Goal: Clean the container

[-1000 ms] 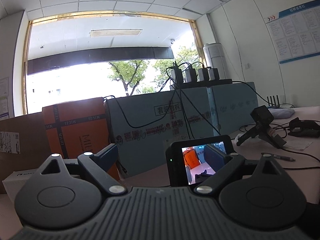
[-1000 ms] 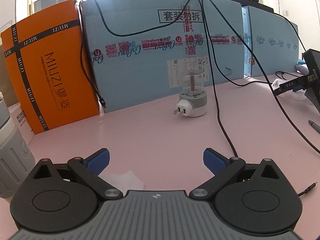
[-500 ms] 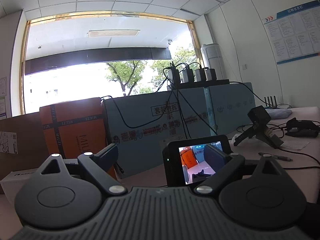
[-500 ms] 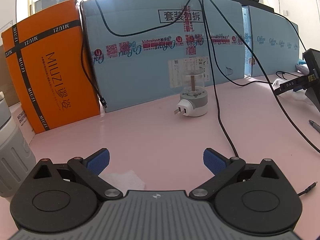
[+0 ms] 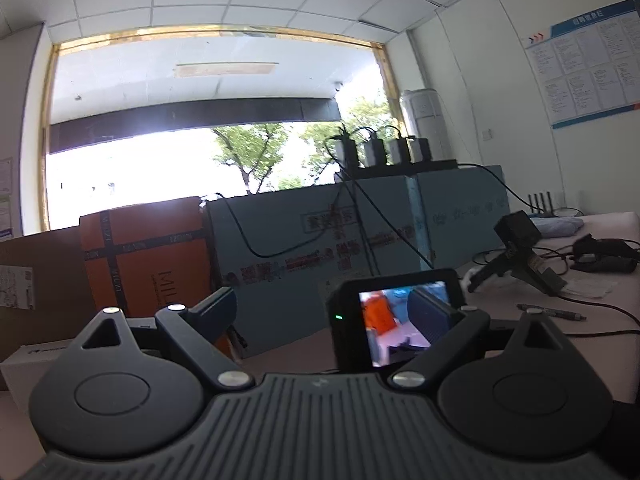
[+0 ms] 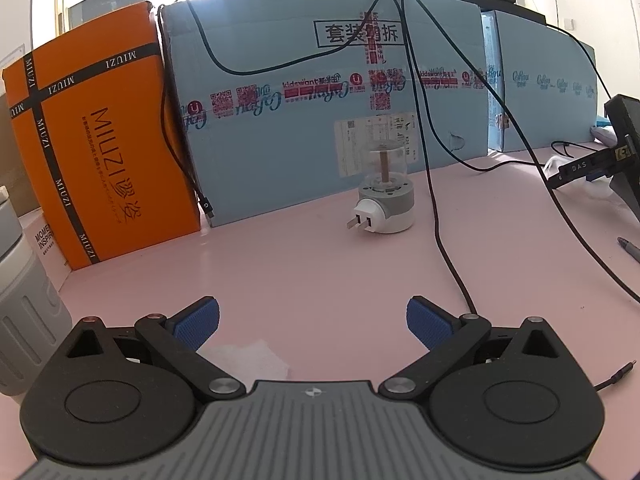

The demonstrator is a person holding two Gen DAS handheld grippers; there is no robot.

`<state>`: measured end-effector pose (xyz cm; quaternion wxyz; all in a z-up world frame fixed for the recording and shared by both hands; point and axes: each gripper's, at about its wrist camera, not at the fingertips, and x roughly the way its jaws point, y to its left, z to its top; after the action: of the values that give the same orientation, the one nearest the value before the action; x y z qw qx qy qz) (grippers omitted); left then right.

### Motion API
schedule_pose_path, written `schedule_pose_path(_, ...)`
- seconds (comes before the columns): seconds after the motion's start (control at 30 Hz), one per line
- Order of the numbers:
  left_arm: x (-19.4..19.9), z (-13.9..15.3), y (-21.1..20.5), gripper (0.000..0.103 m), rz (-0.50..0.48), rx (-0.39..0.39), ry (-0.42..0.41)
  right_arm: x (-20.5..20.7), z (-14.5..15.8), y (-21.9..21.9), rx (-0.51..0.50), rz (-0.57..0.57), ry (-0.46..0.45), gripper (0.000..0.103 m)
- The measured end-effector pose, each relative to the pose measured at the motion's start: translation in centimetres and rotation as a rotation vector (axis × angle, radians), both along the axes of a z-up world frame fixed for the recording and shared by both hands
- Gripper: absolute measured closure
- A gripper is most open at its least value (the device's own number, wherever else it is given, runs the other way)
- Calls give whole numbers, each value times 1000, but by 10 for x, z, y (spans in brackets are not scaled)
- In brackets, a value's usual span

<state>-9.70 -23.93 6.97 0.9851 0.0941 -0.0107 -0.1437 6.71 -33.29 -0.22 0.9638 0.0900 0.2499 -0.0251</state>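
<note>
I see almost no change over the last second: only the left view has shifted slightly, and nothing on the pink worktop point(image 6: 320, 276) has moved, so cleaning has not begun. My right tool point(image 6: 313, 322) hangs over the worktop with its 2 blue pads wide apart and nothing between them. A white tissue point(image 6: 248, 360) lies just beneath it. The grey ribbed container point(image 6: 24, 300) stands at the far left edge of the right view, near the orange box point(image 6: 96, 140). My left tool point(image 5: 326, 312) points level at the blue cartons point(image 5: 304, 248), jaws apart and holding nothing; the small black camera screen point(image 5: 396, 320) looks like it sits beyond its fingers. I judge the tissue comes first.
</note>
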Motion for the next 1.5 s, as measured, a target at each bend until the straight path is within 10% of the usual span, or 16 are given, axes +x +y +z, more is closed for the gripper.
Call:
schedule_pose_path(0.67,59,-4,157,10,581,-215,-84,-10,12,0,43,58,-206,0)
schedule_pose_path(1.07,98,-51,210,0,751,-208,-93,-15,15,7,-61,119,-465,0)
schedule_pose_path(1.5,100,-50,206,0,715,-197,-88,-11,12,11,-83,109,-442,0)
